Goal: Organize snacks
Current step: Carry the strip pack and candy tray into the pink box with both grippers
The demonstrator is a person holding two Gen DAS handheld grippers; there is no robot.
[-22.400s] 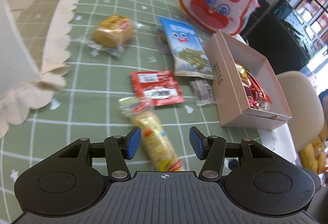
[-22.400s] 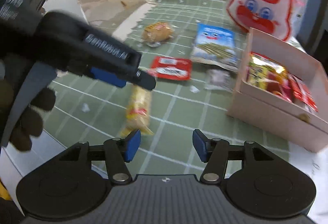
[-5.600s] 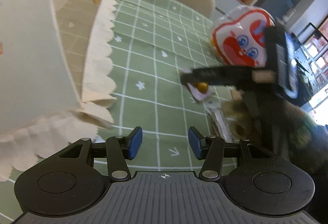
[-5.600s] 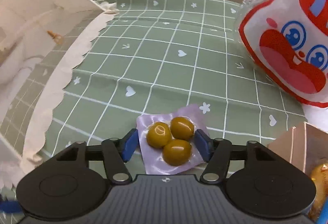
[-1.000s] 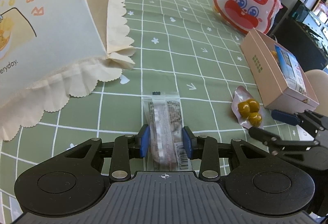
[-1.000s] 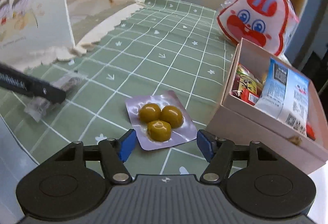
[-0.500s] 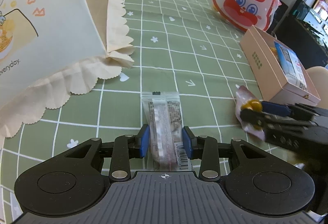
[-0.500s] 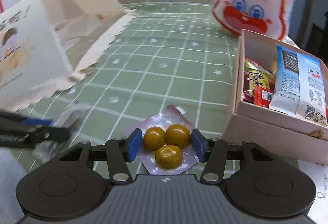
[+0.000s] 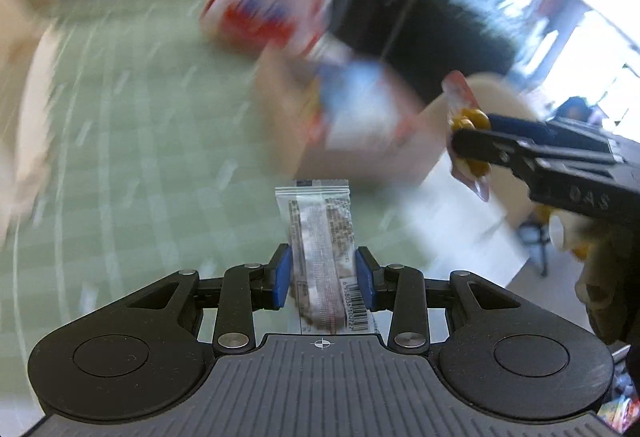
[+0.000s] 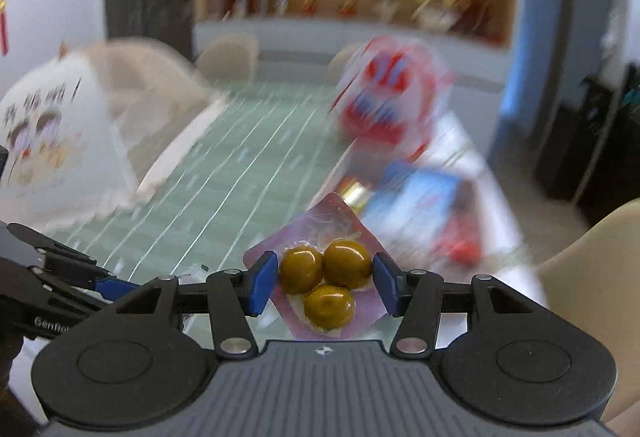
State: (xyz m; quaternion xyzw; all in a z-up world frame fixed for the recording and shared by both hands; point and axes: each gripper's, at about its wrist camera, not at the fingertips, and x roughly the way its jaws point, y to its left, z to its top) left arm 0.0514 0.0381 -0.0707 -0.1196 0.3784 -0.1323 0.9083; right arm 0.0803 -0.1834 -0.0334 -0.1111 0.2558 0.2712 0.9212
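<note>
Aloft, left claw (image 9: 323, 273) clamps clear packet (image 9: 320, 249); right claw (image 10: 325, 283) clamps olive pouch (image 10: 320, 277) near snack box (image 9: 360, 129).

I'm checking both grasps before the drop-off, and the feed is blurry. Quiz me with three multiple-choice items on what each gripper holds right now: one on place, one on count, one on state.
1. Where is the clear barcoded snack packet?
A. Lying flat on the tablecloth
B. Between the left gripper's fingers
C. Inside the pink box

2. How many yellow-brown balls show in the purple pouch?
A. Two
B. Three
C. Five

3. What is the state of the right gripper?
A. Wide open and empty
B. Out of view
C. Shut on the purple pouch, lifted off the table

Answers:
1 B, the blue pads press both sides of the packet in the left wrist view.
2 B, three balls sit in a cluster in the right wrist view.
3 C, both pads touch the pouch, and the left wrist view shows it held in the air.
</note>
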